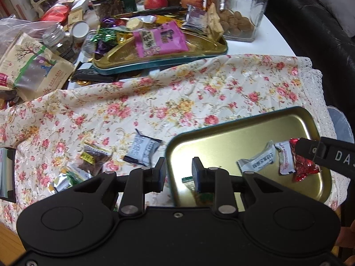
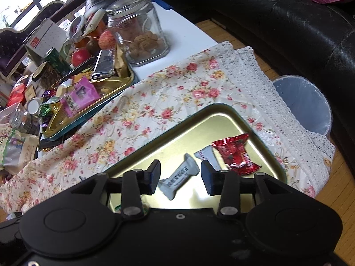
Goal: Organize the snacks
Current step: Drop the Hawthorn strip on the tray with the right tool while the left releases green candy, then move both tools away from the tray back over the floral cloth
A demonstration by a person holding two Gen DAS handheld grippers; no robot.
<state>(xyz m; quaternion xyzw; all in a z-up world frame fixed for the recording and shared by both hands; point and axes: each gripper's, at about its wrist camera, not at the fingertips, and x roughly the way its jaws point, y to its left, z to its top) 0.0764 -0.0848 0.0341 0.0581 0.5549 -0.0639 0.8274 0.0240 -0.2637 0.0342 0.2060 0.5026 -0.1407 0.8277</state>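
Your left gripper stands with its jaws parted to a moderate gap and nothing between them. It hangs over the near left rim of the tin, which lies on the floral cloth. One finger is outside the rim, the other inside, over a green-edged candy at the tin's 7 o'clock corner.

Your right gripper is also spread, jaws empty. It hangs over the tin with a white candy lying on the tin floor in the gap between the fingers. Whether the fingers touch the wrapper cannot be told.

Contents of the tin, read from the right wrist view:
- White candy near centre.
- A second white candy at 1 o'clock from the first, partly under the red one.
- A red candy at 2 o'clock, close to the far right wall.

In the left wrist view the red candy lies just under the right gripper's finger.

Loose snacks on the cloth, at 9 o'clock from the tin in the left wrist view:
- A blue-white packet, nearest the tin.
- A clear brown packet.
- A silver-green packet.

A second tin heaped with snacks, including a pink packet, sits at 11 o'clock beyond the cloth. A glass jar stands at 1 o'clock.
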